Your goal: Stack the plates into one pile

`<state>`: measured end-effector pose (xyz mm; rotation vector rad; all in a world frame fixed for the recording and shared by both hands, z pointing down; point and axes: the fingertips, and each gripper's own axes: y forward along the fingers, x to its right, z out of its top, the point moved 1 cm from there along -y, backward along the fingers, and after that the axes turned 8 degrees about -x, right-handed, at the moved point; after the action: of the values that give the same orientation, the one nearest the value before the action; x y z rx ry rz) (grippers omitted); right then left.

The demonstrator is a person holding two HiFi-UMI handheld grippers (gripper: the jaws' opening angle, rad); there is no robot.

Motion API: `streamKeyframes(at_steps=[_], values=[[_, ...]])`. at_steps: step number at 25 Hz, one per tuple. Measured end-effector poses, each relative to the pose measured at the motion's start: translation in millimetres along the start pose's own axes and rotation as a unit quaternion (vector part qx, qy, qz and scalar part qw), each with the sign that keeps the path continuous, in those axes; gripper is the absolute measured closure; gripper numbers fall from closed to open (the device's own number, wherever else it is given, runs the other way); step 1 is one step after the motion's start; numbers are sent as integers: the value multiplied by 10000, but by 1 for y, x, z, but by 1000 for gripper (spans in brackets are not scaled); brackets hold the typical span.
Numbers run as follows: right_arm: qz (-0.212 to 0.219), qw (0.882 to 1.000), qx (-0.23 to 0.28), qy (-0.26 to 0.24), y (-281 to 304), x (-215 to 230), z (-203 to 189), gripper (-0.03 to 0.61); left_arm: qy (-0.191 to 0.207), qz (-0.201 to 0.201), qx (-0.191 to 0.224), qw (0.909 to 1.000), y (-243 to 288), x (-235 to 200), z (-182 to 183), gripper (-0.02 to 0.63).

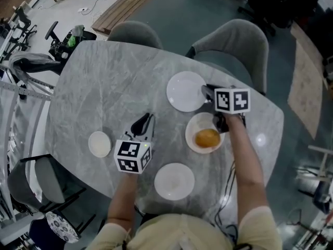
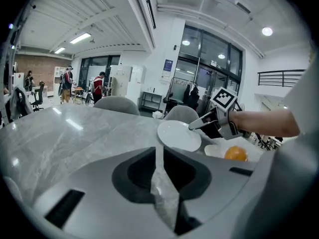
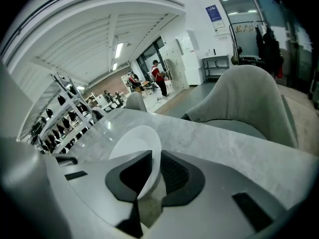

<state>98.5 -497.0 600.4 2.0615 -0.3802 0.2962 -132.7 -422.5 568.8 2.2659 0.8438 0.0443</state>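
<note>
Several white plates lie on the grey marble table point(image 1: 104, 82). The large far plate point(image 1: 184, 91) point(image 3: 134, 143) point(image 2: 178, 136) has its right rim between the jaws of my right gripper point(image 1: 205, 91) point(image 3: 152, 168) point(image 2: 197, 125), which is shut on it. Just this side of it, a plate point(image 1: 197, 126) holds an orange round food item point(image 1: 207, 138) point(image 2: 236, 154). Another plate point(image 1: 174, 181) lies near the front edge and a small one point(image 1: 99, 144) at the left. My left gripper point(image 1: 145, 122) point(image 2: 159, 156) hovers mid-table, shut on nothing.
Two grey chairs point(image 1: 134, 34) point(image 1: 237, 43) stand at the table's far side, and another chair point(image 1: 41, 184) at the near left. Metal racks and gear point(image 1: 21, 72) crowd the left. People stand far off in the room in the left gripper view.
</note>
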Motion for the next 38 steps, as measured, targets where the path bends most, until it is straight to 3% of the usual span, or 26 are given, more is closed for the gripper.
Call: streamKeyframes(at_steps=[3,7,15,23,29,38], values=[[210,9996,157,62,-8,-8,5,534,-111,-51,59,9999,-3,-2,3,581],[531,9980,332,106,-20,-23,7,547,-117,-153,88,9998,-6,0,4,528],[1095,9914,707,75,-52,-56,11,563,-435,-622,188,9969,-18,8,9,467],[1076,9903,834,-281,-76,-77,6,565,-295,-961,257,9946,-36,15,11,449],[1095,9884,886,-573,-99,-99,-1,565,-508,-1433,323,9878,-45,19,13,449],[1267,9811,1080,-984,-139,-138,-11,565,-232,-1553,368,9869,-56,34,16,449]])
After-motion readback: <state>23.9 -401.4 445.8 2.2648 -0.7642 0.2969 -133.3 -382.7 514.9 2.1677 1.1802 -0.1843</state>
